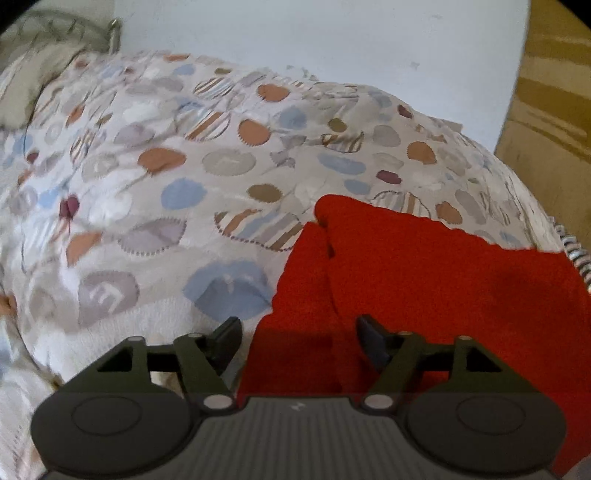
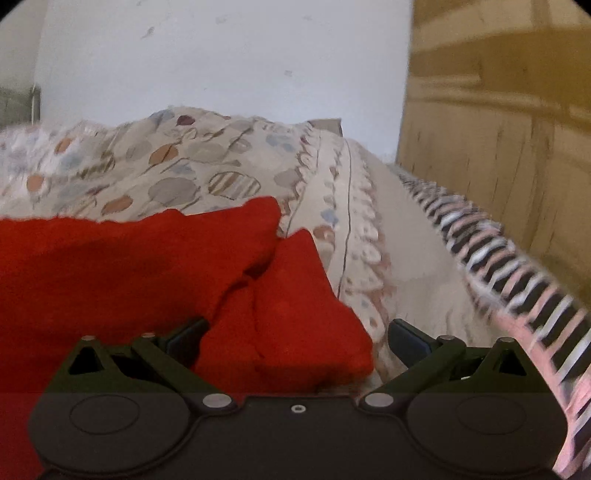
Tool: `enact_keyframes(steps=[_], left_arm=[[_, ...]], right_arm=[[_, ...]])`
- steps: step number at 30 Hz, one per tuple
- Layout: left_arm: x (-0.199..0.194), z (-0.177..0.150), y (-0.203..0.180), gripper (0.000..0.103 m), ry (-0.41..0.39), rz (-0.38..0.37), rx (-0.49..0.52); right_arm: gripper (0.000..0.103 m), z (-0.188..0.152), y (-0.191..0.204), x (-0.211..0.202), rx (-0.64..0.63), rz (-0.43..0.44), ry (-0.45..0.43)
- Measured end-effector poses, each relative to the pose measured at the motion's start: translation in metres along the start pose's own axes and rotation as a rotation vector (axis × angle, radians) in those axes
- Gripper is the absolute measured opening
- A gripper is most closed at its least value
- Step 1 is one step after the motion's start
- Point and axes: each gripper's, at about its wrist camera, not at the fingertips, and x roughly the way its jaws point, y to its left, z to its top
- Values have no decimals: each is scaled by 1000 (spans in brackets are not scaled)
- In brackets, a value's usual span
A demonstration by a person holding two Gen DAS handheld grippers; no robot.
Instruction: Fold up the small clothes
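Observation:
A red garment [image 1: 424, 280] lies flat on the patterned bedspread [image 1: 166, 177]. In the left wrist view its left edge and a folded-in sleeve run between the fingers of my left gripper [image 1: 297, 334], which is open just above the cloth. In the right wrist view the red garment [image 2: 129, 273] fills the left half, and its right sleeve flap [image 2: 295, 317] lies between the fingers of my right gripper [image 2: 295, 338], which is open. Neither gripper holds anything.
The bedspread [image 2: 192, 173] covers the bed up to a white wall [image 2: 221, 55]. A striped blanket edge [image 2: 509, 273] runs along the bed's right side. A wooden wardrobe [image 2: 498, 129] stands to the right. A metal bed frame [image 1: 110, 33] shows far left.

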Motion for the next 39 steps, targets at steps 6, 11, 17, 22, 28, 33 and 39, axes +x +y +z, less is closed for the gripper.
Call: enact_keyframes(steps=[6, 11, 17, 22, 28, 33, 39], left_arm=[[-15, -1, 14, 90, -9, -17, -117], [-48, -6, 20, 102, -28, -23, -153], [-83, -26, 29, 102, -3, -49, -178], [-94, -48, 37, 102, 29, -78, -243], [-94, -63, 44, 102, 68, -84, -303], [-90, -62, 42, 102, 69, -80, -308], [-83, -62, 36, 102, 69, -103, -300]], right_arm=[[102, -4, -4, -1, 37, 32, -13], [102, -3, -8, -19, 85, 2, -26], [103, -13, 20, -75, 30, -99, -131], [103, -17, 55, -95, -100, 13, -157], [103, -9, 87, -92, -145, 65, -179], [103, -7, 116, -90, -268, 104, -243], [102, -30, 129, -69, -374, 116, -194]])
